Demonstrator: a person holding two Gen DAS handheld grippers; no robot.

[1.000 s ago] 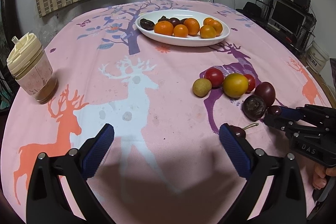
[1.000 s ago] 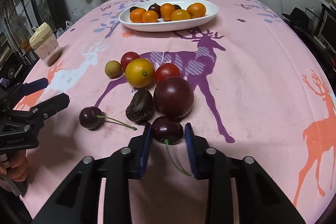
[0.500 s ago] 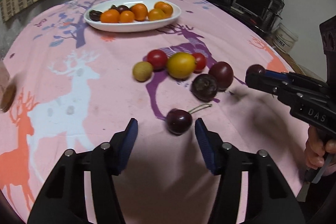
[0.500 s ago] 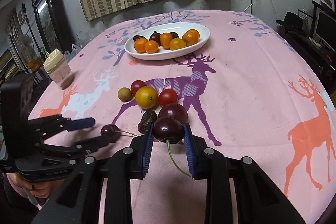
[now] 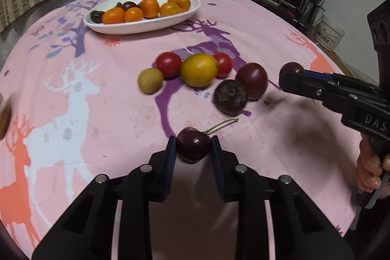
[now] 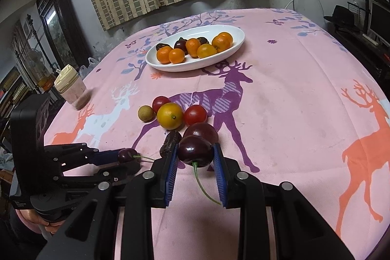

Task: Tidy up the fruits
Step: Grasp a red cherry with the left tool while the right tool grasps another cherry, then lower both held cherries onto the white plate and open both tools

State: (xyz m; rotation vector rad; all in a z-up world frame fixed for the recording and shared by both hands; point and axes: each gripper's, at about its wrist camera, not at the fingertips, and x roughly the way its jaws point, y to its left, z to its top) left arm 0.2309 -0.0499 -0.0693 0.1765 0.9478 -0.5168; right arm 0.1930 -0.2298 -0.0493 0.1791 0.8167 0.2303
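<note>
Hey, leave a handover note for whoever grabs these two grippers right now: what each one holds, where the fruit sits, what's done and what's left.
Left gripper: jaws shut on a dark red cherry with a green stem, low over the pink deer-print tablecloth.
Right gripper: jaws shut on a second dark cherry.
Done: the white oval plate already holds oranges and dark fruits.
Left: both cherries, plus the loose cluster mid-table: yellow-orange citrus, two red tomatoes, small tan round fruit, smooth purple plum, wrinkled dark fruit.
</note>
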